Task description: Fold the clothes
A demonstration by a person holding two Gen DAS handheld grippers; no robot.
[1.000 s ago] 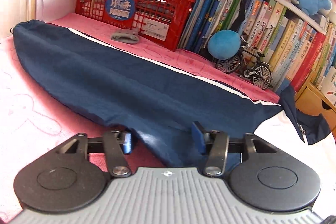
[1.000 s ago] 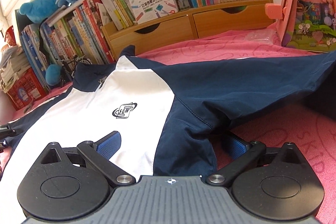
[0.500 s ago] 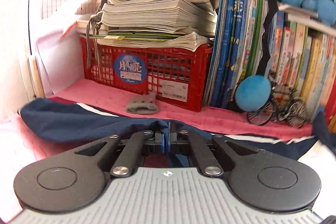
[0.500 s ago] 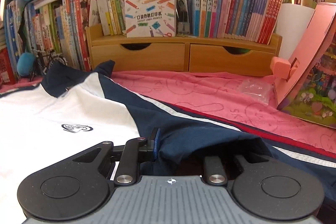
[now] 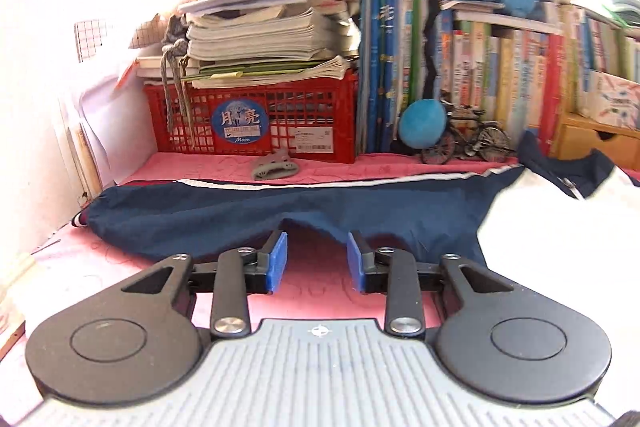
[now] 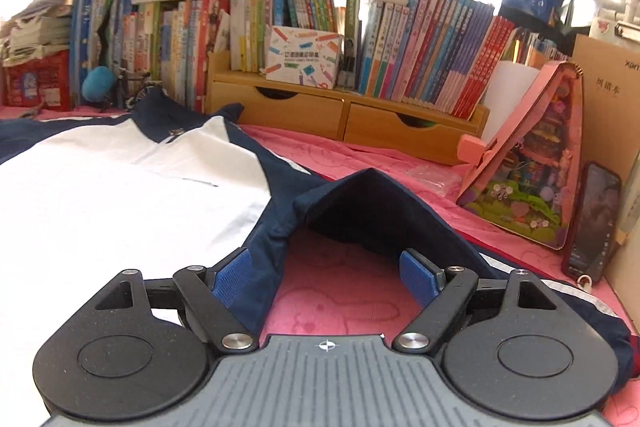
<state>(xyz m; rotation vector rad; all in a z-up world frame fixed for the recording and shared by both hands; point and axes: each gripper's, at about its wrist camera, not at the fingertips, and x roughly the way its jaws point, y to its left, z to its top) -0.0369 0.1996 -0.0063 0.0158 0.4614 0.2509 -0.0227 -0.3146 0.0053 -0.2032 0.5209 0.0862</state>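
A navy and white jacket lies spread on a pink cloth. In the left wrist view its navy left sleeve stretches across ahead, with the white body at right. My left gripper is open and empty, just in front of a raised fold in the sleeve's near edge. In the right wrist view the white front is at left and the navy right sleeve stands tented up. My right gripper is open, its fingers either side of the sleeve's near edge.
A red crate with stacked papers, a row of books, a blue ball and a toy bicycle line the back. A wooden drawer unit, a pink toy house and a phone stand at right.
Both grippers were shut on the sleeve edges half a second ago; both have opened and let go. The sleeves rest with raised folds where they were pinched.
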